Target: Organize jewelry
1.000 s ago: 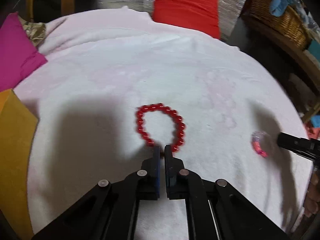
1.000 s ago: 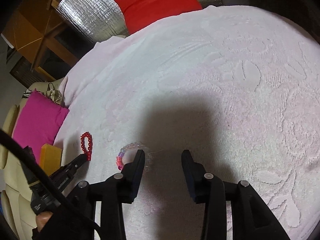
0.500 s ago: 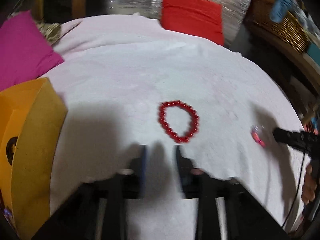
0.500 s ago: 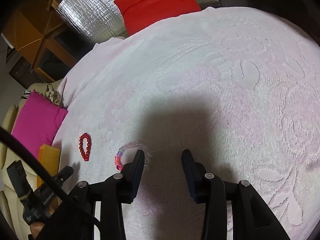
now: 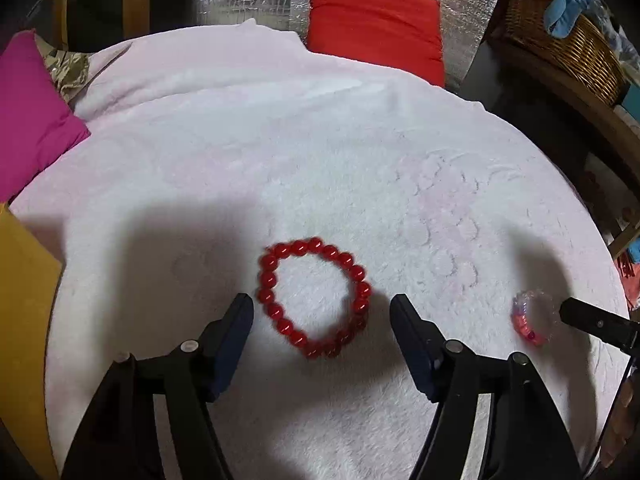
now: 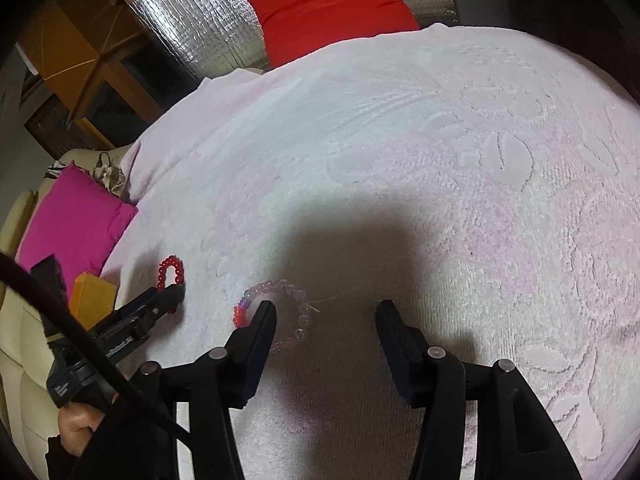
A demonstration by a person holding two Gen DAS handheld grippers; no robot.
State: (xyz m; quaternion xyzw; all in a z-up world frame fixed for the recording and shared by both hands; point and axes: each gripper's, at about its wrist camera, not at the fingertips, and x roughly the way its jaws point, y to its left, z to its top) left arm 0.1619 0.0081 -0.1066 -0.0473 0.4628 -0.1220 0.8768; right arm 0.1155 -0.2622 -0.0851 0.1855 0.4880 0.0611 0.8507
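Straddling red bead bracelet (image 5: 316, 298) on pink towel (image 5: 280, 152) | left gripper (image 5: 322, 312) jaws opening, nothing gripped | right gripper (image 6: 326, 318) opening over pastel bracelet (image 6: 276, 312), unheld | advice: lower, pinch one bead strand, not the whole loop.

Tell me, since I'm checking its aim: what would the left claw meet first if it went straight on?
Probably the red round-bead bracelet lying on the pale pink towel, between the opening left claw fingers; depth is unclear.
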